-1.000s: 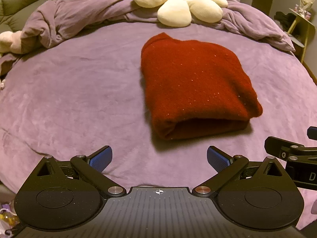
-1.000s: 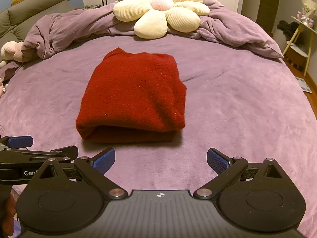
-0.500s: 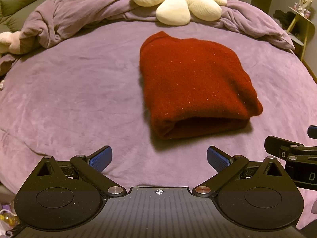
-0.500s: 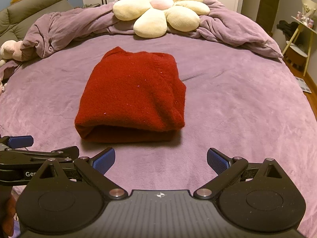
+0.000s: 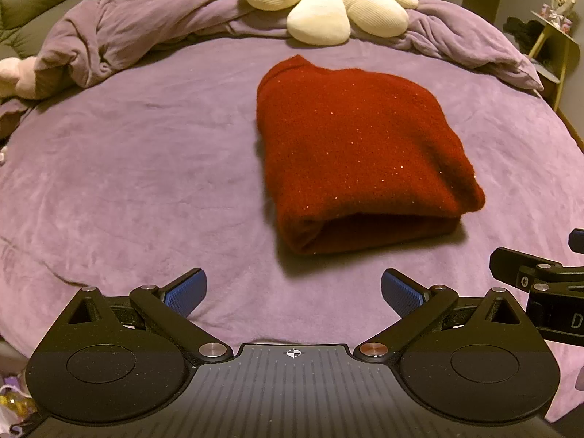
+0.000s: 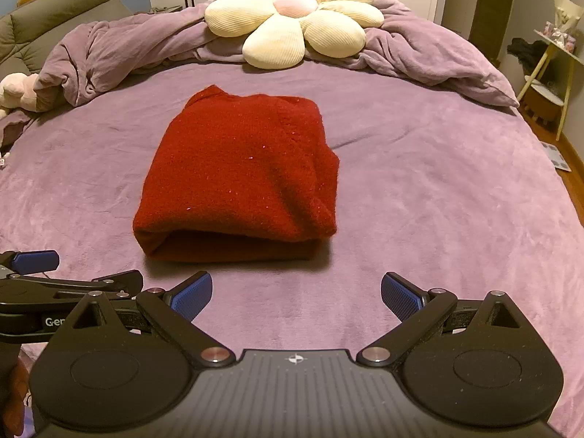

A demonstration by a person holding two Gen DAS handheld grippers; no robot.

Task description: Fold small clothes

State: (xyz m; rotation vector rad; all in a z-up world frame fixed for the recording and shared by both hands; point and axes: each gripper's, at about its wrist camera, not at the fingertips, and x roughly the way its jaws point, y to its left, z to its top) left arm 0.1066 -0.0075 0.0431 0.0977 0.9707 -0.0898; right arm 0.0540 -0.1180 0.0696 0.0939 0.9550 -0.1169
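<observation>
A red knit sweater (image 5: 357,153) lies folded into a compact rectangle on the purple bed, its folded edge facing me; it also shows in the right wrist view (image 6: 241,179). My left gripper (image 5: 294,292) is open and empty, held near the bed's front edge, short of the sweater and a little to its left. My right gripper (image 6: 295,292) is open and empty, also short of the sweater, slightly to its right. Each gripper shows at the edge of the other's view. Neither touches the sweater.
A cream flower-shaped cushion (image 6: 292,14) rests on a bunched purple duvet (image 6: 109,51) at the back of the bed. A pale plush toy (image 6: 16,89) lies far left. A small yellow-legged side table (image 6: 554,62) stands off the bed at right.
Both grippers have drifted slightly back and the sweater sits a touch lower in view; the sweater has not moved and both grippers remain open.
</observation>
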